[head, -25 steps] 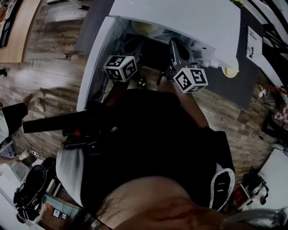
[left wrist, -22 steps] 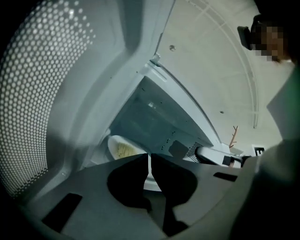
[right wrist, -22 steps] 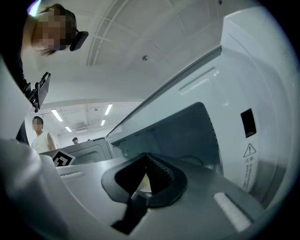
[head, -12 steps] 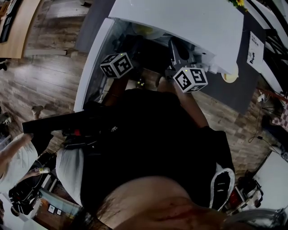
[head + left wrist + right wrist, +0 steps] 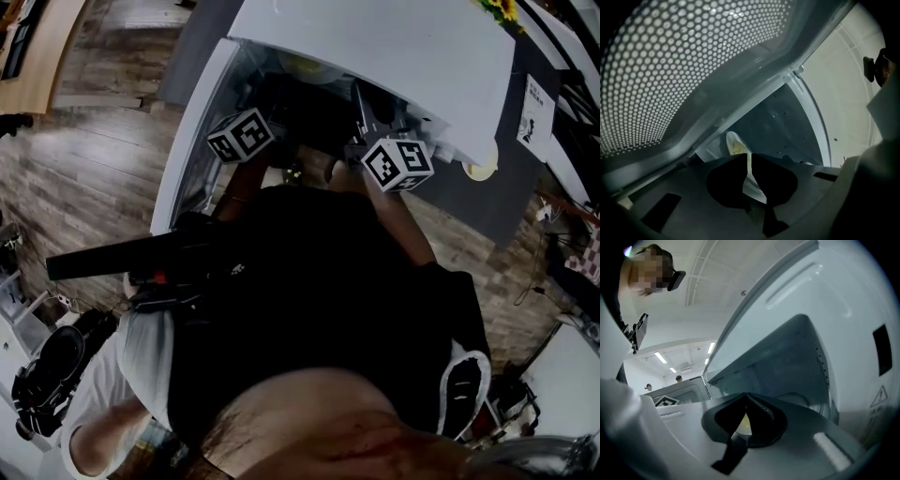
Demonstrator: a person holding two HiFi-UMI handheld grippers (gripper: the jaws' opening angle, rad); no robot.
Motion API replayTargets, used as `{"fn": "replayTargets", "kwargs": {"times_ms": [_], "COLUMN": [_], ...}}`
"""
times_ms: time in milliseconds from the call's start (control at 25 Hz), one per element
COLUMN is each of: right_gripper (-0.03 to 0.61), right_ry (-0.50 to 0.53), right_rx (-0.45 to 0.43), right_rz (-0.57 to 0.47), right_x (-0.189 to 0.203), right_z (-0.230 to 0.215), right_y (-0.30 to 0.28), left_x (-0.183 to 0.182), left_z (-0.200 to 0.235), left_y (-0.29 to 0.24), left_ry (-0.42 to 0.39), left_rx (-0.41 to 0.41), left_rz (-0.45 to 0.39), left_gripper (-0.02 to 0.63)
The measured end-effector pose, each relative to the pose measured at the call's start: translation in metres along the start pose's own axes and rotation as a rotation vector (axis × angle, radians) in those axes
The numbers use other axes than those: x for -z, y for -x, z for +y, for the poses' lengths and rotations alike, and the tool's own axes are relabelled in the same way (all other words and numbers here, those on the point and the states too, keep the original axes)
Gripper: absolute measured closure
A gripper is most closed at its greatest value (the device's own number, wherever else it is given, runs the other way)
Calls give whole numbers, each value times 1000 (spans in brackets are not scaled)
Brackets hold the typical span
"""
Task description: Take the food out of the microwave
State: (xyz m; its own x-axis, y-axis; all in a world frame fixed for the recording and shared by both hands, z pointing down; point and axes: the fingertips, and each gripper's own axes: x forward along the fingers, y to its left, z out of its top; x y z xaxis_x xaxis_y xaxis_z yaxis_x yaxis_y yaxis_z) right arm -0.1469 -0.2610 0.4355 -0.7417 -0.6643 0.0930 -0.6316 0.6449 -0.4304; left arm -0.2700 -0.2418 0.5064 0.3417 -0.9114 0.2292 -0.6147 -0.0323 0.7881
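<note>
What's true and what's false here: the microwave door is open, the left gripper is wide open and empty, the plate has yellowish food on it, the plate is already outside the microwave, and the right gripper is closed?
1. The microwave door is open. True.
2. The left gripper is wide open and empty. False: its jaws are closed on the rim of the plate.
3. The plate carries yellowish food. True.
4. The plate is already outside the microwave. False: it is still inside the cavity.
5. The right gripper is closed. True, and it is on the plate too.
</note>
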Motion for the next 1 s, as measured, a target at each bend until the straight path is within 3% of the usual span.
{"fn": "replayTargets", "kwargs": {"times_ms": [80,160,360,1000], "right_gripper": [577,577,577,577], "right_ry": [-3,-10,-24,-13], "right_rx": [-3,-2,2,20], "right_rz": [1,1,4,-5], "right_x": [0,0,-1,-4], "right_z": [-2,-4,-8,-13], "right_y": [-1,-2,-2,-3], "left_x": [1,2,6,9], "left_z": [2,4,11,25], "left_y": [-3,-5,-8,-20], "left_ry": [18,35,51,99], "left_rx": [-3,-8,-40,-76], "left_rz": [-5,1,17,18], "left_gripper": [597,516,484,472]}}
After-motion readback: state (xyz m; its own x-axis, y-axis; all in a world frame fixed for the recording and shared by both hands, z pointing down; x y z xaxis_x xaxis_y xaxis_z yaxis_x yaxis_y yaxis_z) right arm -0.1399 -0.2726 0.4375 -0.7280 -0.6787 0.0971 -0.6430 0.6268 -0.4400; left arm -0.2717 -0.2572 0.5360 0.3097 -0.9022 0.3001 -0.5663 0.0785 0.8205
